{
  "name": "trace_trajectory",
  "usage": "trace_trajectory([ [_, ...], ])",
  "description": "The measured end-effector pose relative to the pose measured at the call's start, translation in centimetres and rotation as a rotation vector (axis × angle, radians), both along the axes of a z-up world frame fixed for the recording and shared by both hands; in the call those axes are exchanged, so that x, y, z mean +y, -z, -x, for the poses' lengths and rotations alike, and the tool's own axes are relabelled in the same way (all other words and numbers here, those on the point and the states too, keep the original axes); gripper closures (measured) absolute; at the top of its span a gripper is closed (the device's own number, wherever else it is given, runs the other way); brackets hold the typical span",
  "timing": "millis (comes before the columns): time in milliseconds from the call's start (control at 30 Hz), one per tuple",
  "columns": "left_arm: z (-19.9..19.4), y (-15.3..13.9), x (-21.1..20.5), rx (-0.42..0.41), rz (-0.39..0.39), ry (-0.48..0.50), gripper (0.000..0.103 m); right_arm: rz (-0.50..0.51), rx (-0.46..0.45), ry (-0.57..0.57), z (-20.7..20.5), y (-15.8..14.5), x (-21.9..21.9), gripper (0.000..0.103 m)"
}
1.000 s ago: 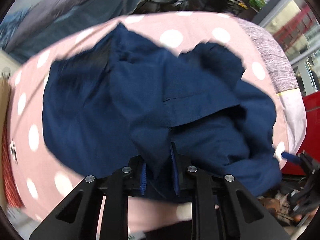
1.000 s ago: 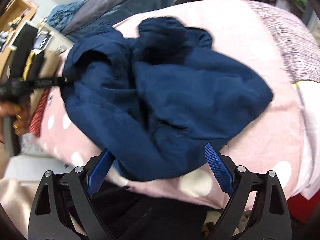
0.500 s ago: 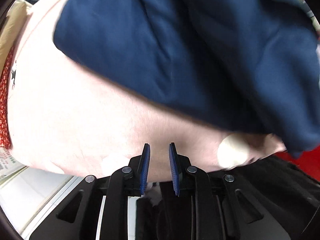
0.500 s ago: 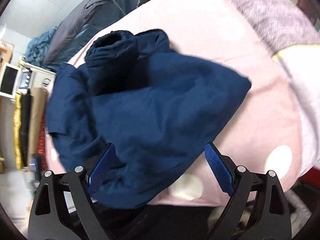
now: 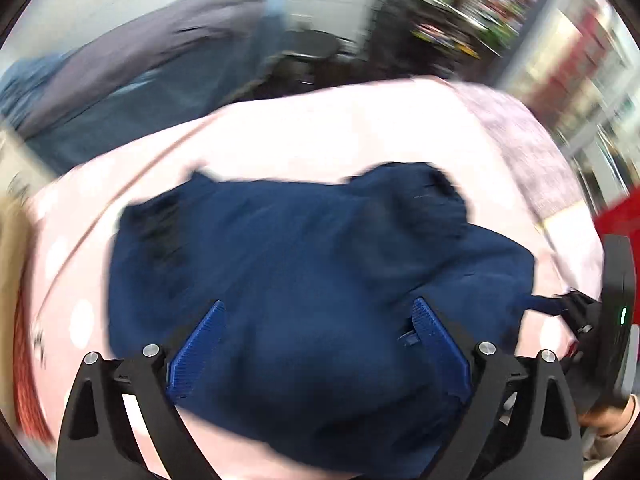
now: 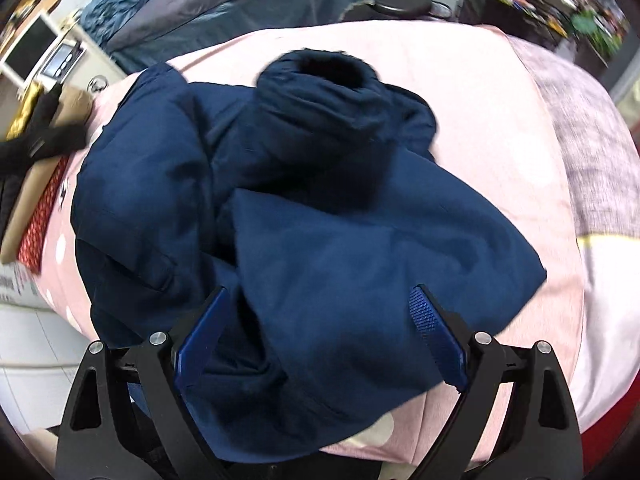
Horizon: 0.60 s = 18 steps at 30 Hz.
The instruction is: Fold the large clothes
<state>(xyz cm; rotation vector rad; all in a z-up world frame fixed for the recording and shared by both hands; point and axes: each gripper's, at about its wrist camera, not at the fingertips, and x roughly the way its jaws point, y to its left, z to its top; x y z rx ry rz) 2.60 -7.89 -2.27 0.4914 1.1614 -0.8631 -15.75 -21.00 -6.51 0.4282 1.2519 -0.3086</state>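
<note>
A navy jacket (image 6: 320, 240) lies bunched on the pink, white-dotted bed cover (image 6: 500, 120), with its hood or collar (image 6: 320, 80) rolled up at the far side. In the blurred left wrist view the same jacket (image 5: 300, 260) fills the middle. My left gripper (image 5: 318, 302) hangs over its near part with the jaws opening wide and no cloth pinched between the pads. My right gripper (image 6: 317, 292) also stands open above the jacket's near edge, gripping nothing. Its black body (image 5: 600, 320) shows at the right edge of the left wrist view.
A grey knitted blanket (image 6: 592, 152) covers the bed's right side. A cardboard box (image 6: 24, 200) and a red patterned cloth (image 6: 44, 208) sit by the left edge. Grey-blue clothes (image 6: 240, 8) and a black stool (image 6: 400, 4) stand beyond the bed.
The left gripper was shut on a fold of the jacket, let it go, swung past the bed's edge and now hangs open over the jacket. The right gripper stayed open and shifted slightly.
</note>
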Motion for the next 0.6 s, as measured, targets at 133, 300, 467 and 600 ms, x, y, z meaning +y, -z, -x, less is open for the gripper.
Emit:
trace_trajectory([
  [133,2.3,2.2,-5.8,-0.001,-0.066,0.155,0.011,0.024,0.028,-0.007,0.0,0.7,0.3,0.013],
  [300,4.1,6.7,-10.9,0.013,-0.174,0.286,0.011,-0.037,0.058,0.057,1.9,2.4,-0.7,0.013],
  [467,4.3,9.9,-14.0,-0.034,-0.251,0.301,0.028,-0.038,0.048,0.045,2.3,3.0,-0.7,0.013],
  [600,3.0,10.2,-14.0,-0.005,-0.261,0.251,0.077,0.045,0.078,-0.042,0.7,3.4,0.3,0.060],
])
